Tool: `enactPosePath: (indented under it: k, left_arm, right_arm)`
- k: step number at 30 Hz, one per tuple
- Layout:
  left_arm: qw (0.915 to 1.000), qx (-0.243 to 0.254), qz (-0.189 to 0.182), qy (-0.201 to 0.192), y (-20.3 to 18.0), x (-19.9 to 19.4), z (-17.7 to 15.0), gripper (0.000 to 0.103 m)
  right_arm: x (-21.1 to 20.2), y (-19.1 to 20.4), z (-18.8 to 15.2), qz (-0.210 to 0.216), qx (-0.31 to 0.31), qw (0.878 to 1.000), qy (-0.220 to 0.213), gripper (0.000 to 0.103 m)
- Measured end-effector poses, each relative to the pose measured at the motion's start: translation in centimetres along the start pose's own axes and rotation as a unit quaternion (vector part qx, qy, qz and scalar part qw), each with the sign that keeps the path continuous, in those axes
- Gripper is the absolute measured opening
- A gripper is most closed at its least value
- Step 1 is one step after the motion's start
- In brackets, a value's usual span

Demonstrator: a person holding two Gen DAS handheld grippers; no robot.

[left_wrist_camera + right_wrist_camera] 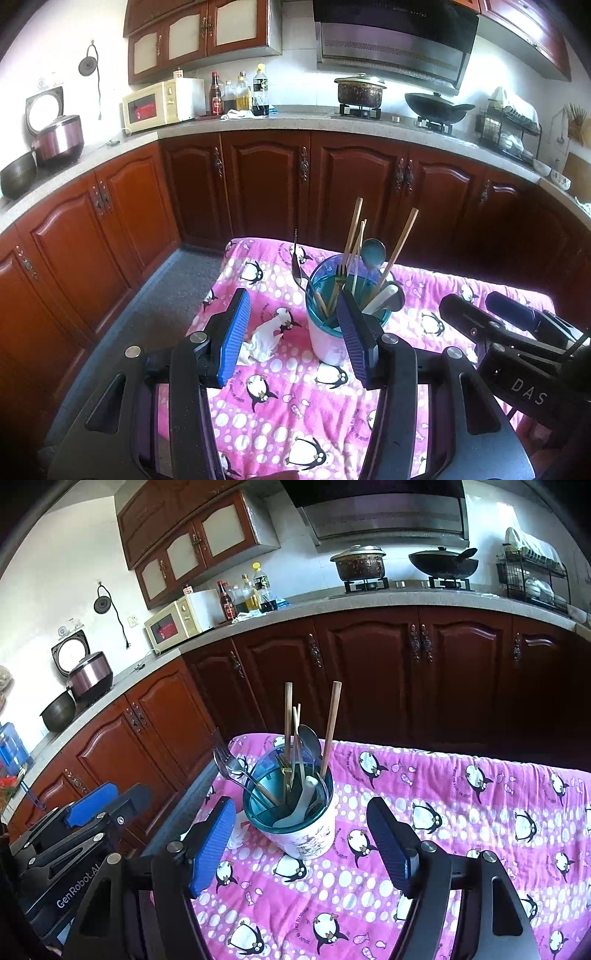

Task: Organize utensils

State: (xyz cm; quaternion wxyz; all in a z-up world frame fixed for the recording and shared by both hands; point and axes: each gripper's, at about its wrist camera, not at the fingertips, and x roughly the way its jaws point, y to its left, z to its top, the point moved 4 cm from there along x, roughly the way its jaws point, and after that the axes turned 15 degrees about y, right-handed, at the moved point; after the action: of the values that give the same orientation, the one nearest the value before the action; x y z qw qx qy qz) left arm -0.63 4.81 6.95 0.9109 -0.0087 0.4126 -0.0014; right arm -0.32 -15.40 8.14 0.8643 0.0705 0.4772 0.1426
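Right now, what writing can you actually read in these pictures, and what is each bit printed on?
"DAS": white letters on the black body of the right gripper, seen from the left camera.
"GenRobot.AI": white letters on the black body of the left gripper, seen from the right camera.
Ring of small print around the penguins on the pink cloth: too small to read.
Labels on the bottles and the microwave door: blurred, unreadable.

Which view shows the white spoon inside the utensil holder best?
The right wrist view: the white spoon lies unobstructed inside the utensil holder. In the left wrist view, the left gripper's finger covers its lower part.
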Motion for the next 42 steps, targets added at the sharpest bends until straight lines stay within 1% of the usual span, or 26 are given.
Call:
enactPosePath:
  k: [8, 42]
  left_arm:
    - [1.0000, -0.002, 0.007, -0.002, 0.0, 0.0, -0.2, 0.048]
    - [0.9997, 0.000, 0.023, 0.003, -0.2, 1.1, -0.8, 0.048]
  right_arm:
    - [0.1, 0.0, 0.0, -0.010, 0.006, 1.000, 0.002, 0.072]
    - [1.8, 0.2, -0.3, -0.014, 0.000, 1.000, 0.020, 0.075]
